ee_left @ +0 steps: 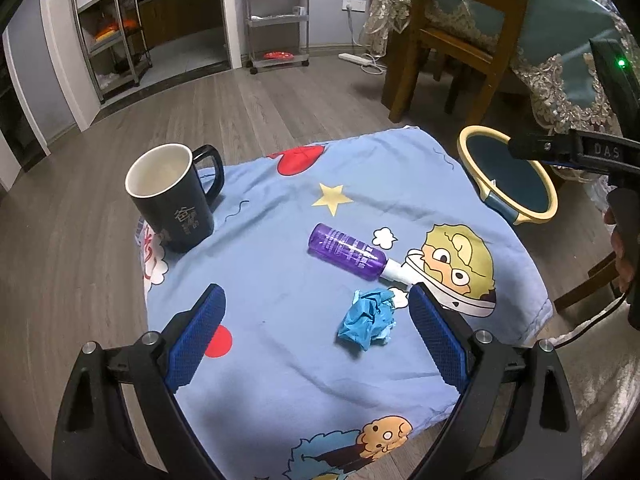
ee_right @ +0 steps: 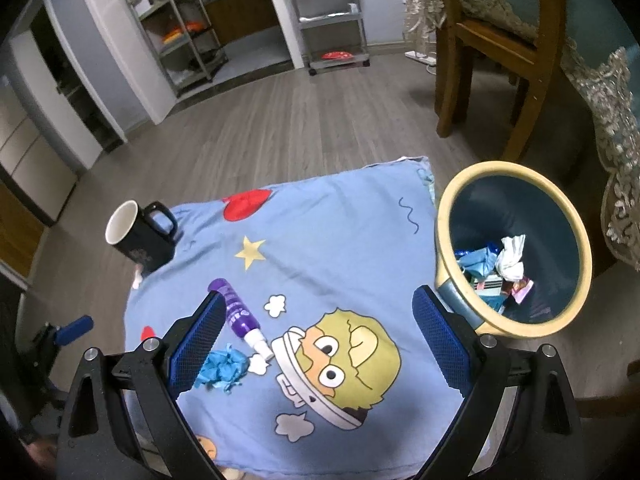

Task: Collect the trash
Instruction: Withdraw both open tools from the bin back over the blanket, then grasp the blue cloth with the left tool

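Note:
A crumpled blue paper wad (ee_left: 366,318) lies on the blue cartoon cloth (ee_left: 280,248), just left of my left gripper's right finger. My left gripper (ee_left: 316,300) is open and empty above the cloth. A purple bottle (ee_left: 350,252) with a white cap lies beyond the wad. In the right wrist view the wad (ee_right: 224,368) lies by the left finger and the bottle (ee_right: 240,316) beside it. My right gripper (ee_right: 320,304) is open and empty. The yellow-rimmed blue bin (ee_right: 516,248) to the right holds several bits of trash.
A black mug (ee_left: 176,196) stands upright at the cloth's left edge. The bin (ee_left: 508,176) sits off the cloth's right corner, partly behind the right gripper's body. A wooden chair (ee_left: 456,36) and a draped table stand behind. Wood floor surrounds the cloth.

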